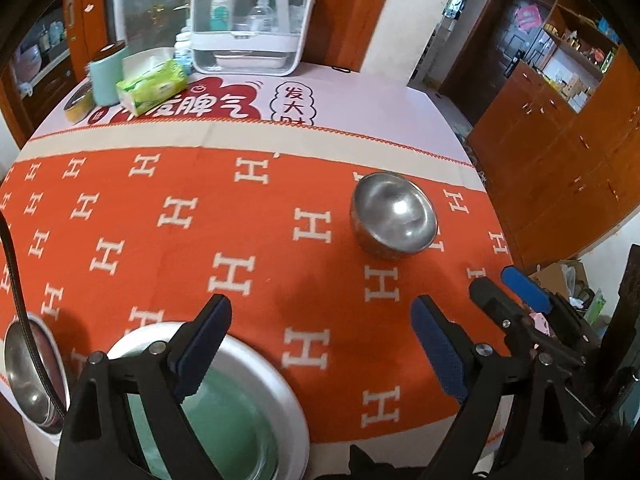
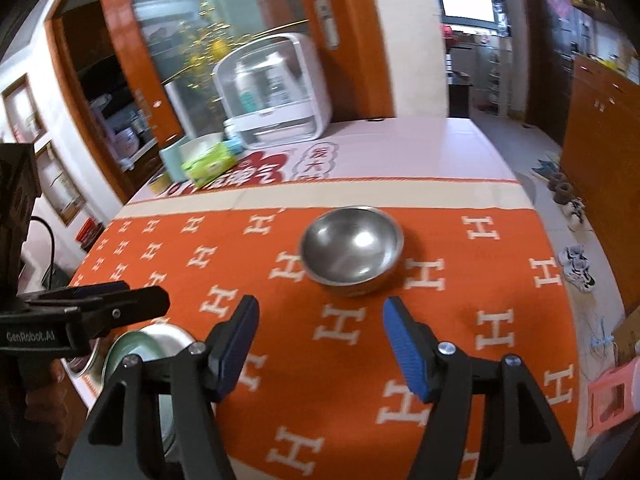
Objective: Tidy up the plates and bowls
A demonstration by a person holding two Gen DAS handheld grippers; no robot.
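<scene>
A steel bowl (image 1: 394,216) (image 2: 352,250) stands upright and empty on the orange cloth with white H marks (image 1: 160,216). My left gripper (image 1: 320,302) hangs open above the cloth, the bowl beyond it to the right. Under its left finger lies a white plate with a green centre (image 1: 248,396) (image 2: 160,340) at the table's near edge. A second steel bowl (image 1: 24,368) sits at the far left edge. My right gripper (image 2: 322,304) is open with nothing between its fingers, just short of the bowl. Each gripper shows in the other's view: the right gripper (image 1: 498,280), the left gripper (image 2: 128,294).
At the table's far end stand a white storage box with bottles (image 1: 248,20), a green tissue pack (image 1: 154,86), a mint canister (image 1: 106,76) and a tape roll (image 1: 78,102). Orange cupboards (image 1: 560,168) line the right. Shoes (image 2: 576,268) and a pink stool (image 2: 612,396) are on the floor.
</scene>
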